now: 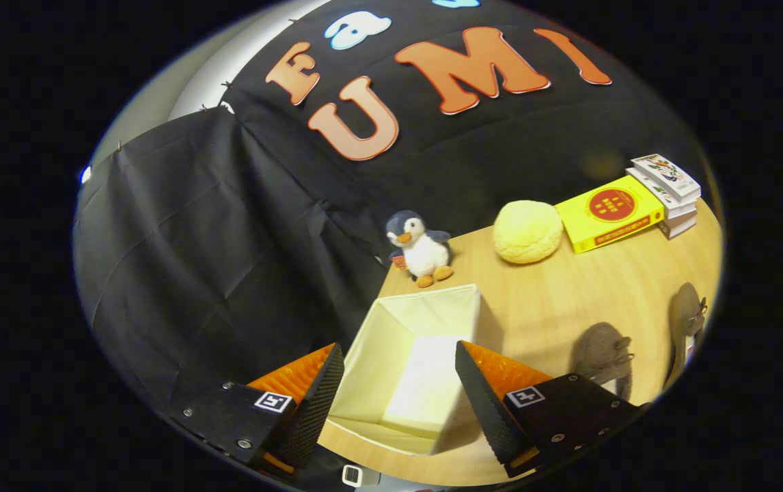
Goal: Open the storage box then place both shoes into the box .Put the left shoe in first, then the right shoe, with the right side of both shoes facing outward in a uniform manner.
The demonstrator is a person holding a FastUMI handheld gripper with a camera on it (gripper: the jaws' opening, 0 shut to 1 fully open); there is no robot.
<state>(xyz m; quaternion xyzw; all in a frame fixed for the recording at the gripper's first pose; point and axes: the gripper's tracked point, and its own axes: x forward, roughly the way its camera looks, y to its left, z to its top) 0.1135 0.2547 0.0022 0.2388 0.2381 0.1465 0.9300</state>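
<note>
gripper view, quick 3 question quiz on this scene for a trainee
1. True or false: the storage box is already open, with no shoe inside it.
2. What stands just beyond the box's far corner? A) the penguin toy B) the yellow book C) a mug
3. Short answer: where do the two shoes lie, and what are the gripper fingers doing?

Key:
1. True. The box is open at the top and its pale inside is bare.
2. A
3. Both shoes, one and the other, lie on the table apart from the box, out past the fingers on the books' side. The fingers are spread over the box, holding nothing.
</note>
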